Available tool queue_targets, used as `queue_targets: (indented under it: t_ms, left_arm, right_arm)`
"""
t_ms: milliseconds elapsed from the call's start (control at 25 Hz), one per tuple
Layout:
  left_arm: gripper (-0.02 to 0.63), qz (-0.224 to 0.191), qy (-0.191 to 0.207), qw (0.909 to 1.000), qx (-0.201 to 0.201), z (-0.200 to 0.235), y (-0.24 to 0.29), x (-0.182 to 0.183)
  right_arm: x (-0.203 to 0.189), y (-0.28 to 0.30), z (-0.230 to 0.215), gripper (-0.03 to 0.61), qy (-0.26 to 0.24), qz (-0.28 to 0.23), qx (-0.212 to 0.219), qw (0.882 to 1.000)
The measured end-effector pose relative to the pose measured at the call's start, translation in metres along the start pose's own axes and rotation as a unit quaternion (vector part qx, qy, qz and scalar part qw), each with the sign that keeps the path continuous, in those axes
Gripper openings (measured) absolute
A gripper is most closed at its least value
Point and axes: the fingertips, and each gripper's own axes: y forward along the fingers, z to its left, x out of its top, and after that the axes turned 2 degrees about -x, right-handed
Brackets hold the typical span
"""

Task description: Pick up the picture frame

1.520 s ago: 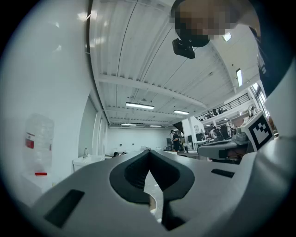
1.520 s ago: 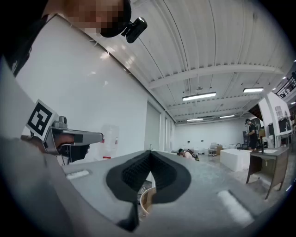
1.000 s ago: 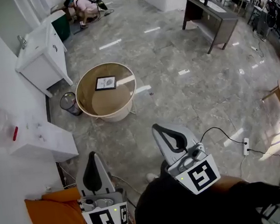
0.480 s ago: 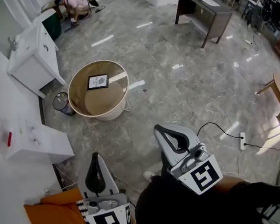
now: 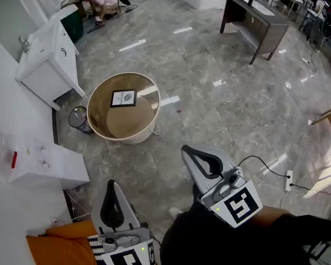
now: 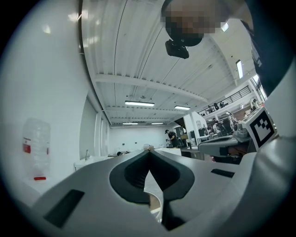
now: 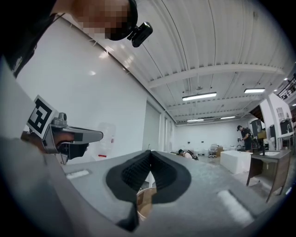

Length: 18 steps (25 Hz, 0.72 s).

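Left claw (image 5: 110, 185) and right claw (image 5: 186, 151), jaws together, well apart from picture frame (image 5: 123, 98) on round table (image 5: 122, 121), wastebasket (image 5: 80, 119) beside it.

A glossy grey marble-patterned floor (image 5: 222, 110) mirrors the strip lights (image 6: 139, 103) mounted under a white ribbed ceiling (image 6: 138, 51). A white sink cabinet (image 5: 50, 62) stands against the plain white wall (image 7: 92, 106). Near it, a wire waste basket (image 5: 80, 120) sits just beside a round tan table (image 5: 132, 138). A dark desk (image 5: 260, 23) stands well apart at the far right. A white power strip (image 5: 288, 177) lies on the floor.
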Motion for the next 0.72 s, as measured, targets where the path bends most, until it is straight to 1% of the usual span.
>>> queue_targets:
  t_ms: [320, 600, 720]
  left_arm:
    - [0.012, 0.007, 0.002, 0.9994, 0.035, 0.01, 0.034, 0.005]
    - [0.012, 0.001, 0.001, 0.999, 0.045, 0.009, 0.074, 0.007]
    - [0.012, 0.005, 0.006, 0.9986, 0.052, 0.008, 0.092, 0.007]
  right_arm:
    - [0.003, 0.039, -0.023, -0.003, 0.006, 0.0, 0.04, 0.999]
    - [0.002, 0.07, -0.055, -0.003, 0.007, -0.01, 0.054, 0.998]
    - [0.001, 0.081, -0.07, -0.003, 0.009, -0.013, 0.06, 0.998]
